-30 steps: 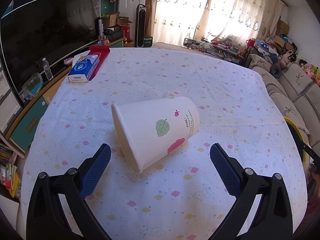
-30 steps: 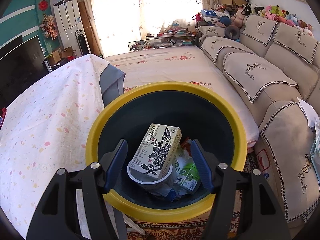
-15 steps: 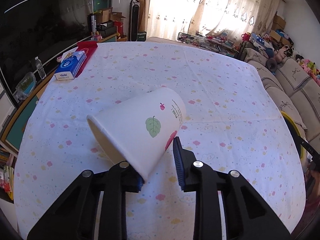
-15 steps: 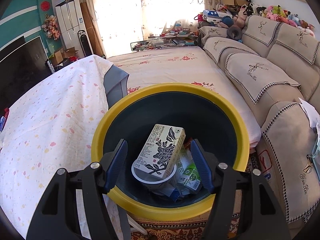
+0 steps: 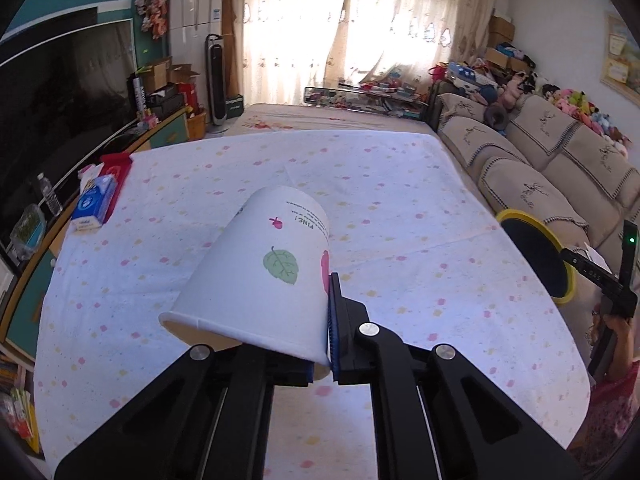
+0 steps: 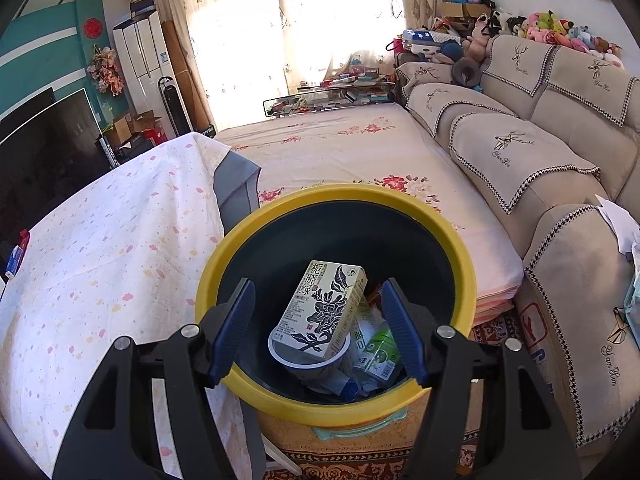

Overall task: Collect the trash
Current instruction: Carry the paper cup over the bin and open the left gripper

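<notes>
My left gripper (image 5: 320, 360) is shut on the rim of a white paper cup (image 5: 268, 276) with a green leaf print, holding it on its side, lifted above the spotted tablecloth (image 5: 400, 208). The yellow-rimmed dark trash bin (image 5: 536, 256) stands off the table's right edge. In the right wrist view my right gripper (image 6: 316, 332) is open and empty just above that bin (image 6: 452, 240). Inside lie a tea carton (image 6: 324, 308), a bowl (image 6: 300, 360) and a green bottle (image 6: 378, 354).
A blue tissue box (image 5: 94, 204) and a red item (image 5: 118, 166) lie at the table's far left. A TV cabinet (image 5: 36, 280) runs along the left. A sofa (image 6: 540, 160) stands right of the bin. A floral mattress (image 6: 340, 152) lies behind it.
My left gripper closed on the cup's rim and lifted it off the table, turning toward the bin side. My right gripper stayed open over the bin, shifting slightly.
</notes>
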{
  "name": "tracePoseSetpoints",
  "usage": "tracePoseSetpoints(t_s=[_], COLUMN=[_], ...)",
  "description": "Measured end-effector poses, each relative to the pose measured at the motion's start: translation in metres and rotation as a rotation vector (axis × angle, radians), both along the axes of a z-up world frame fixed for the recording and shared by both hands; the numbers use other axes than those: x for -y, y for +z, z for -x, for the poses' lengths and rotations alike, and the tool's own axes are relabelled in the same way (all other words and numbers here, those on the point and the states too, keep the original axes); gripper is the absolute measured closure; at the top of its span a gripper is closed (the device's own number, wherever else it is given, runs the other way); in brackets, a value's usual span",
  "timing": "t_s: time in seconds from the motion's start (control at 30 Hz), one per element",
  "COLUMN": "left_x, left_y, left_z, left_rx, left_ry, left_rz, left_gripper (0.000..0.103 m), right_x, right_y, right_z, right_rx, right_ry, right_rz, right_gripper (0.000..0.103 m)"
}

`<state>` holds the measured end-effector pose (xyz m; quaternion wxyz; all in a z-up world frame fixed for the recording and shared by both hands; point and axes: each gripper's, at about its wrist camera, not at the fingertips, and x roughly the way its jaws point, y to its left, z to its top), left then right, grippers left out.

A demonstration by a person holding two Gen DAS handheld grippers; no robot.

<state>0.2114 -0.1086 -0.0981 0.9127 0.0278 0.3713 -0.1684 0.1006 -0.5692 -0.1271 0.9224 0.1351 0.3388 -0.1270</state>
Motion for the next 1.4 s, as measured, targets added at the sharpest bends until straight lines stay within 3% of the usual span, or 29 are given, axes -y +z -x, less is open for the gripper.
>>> tracePoseSetpoints(t_s=[0.27,0.53,0.83,1.03,1.07,1.13,1.17,1.2,1.33,1.4], left_x=[0.129,0.273,0.390,0.434,0.438,0.441,0.442,0.440,0.417,0.391], left_y=[0.022,0.015,-0.036,-0.073,-0.077,-0.083,-0.085,-0.085,-0.071,-0.054], left_z=[0.010,0.010,-0.022,-0.042,-0.045,-0.050,-0.053,-0.056,-0.052,-0.042], left_rx=[-0.020,-0.099,-0.204,-0.269,-0.271,-0.272,-0.271,-0.274,-0.263,-0.217], left_ry=[-0.324,-0.572,-0.649,-0.633,-0.623,-0.600,-0.583,-0.569,-0.556,-0.548], left_rz=[0.027,0.022,-0.054,-0.099,-0.106,-0.119,-0.123,-0.114,-0.096,-0.079], left_gripper=[0.097,0.097,0.097,0.096,0.089,0.058,0.031,0.024,0.023,0.017], right_x=[0.006,0.028,0.056,0.061,0.062,0.061,0.061,0.059,0.052,0.045], right_y=[0.020,0.033,0.027,0.020,0.019,0.019,0.019,0.020,0.024,0.026], right_z=[0.035,0.074,0.096,0.097,0.097,0.096,0.096,0.096,0.096,0.099], right_rx=[0.027,0.044,0.031,0.024,0.024,0.021,0.020,0.020,0.018,0.021], right_ry=[-0.032,-0.088,-0.140,-0.144,-0.143,-0.139,-0.137,-0.133,-0.117,-0.110], right_rz=[0.017,0.045,0.031,0.009,0.006,0.002,0.001,0.001,0.005,0.005], right_gripper=[0.040,0.040,0.040,0.040,0.040,0.040,0.040,0.040,0.040,0.039])
